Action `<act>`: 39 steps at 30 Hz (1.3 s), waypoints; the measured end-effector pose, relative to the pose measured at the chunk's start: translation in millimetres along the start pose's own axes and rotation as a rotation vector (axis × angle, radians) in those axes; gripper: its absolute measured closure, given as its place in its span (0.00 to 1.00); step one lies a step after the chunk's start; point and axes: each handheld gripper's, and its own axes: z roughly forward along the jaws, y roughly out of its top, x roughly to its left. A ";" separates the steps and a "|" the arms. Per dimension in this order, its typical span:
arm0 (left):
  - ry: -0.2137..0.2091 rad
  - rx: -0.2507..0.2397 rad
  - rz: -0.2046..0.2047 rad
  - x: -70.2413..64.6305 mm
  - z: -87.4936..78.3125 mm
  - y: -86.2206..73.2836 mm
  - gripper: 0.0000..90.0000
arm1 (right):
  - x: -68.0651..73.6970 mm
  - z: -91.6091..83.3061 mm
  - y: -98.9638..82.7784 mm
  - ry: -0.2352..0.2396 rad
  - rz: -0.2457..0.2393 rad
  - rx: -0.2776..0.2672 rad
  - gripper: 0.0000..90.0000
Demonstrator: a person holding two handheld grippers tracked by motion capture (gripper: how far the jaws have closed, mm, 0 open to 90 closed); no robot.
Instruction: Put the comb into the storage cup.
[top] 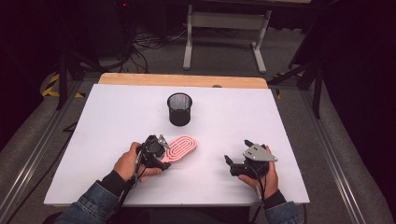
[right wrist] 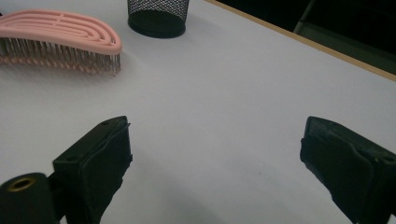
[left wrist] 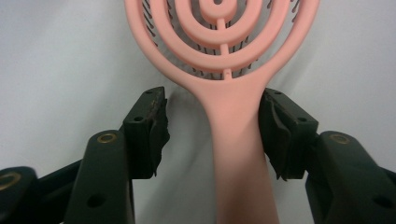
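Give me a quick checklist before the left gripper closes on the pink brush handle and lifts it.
1. Pink plastic vented hairbrush handle sits between the left gripper jaws: ok.
2. Both pads pressing on the handle: not ok; one pad is at the handle, a gap shows at the other.
3. Hairbrush lies bristles down on the white table: ok.
4. Black mesh cup stands upright, apart from the hairbrush: ok.
5. Right gripper open, holding nothing, away from the hairbrush: ok.
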 end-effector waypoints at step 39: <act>0.205 -0.260 0.138 -14.4 -13.9 -12.4 0.78 | -5.6 -11.0 9.2 0.023 0.111 -0.108 0.11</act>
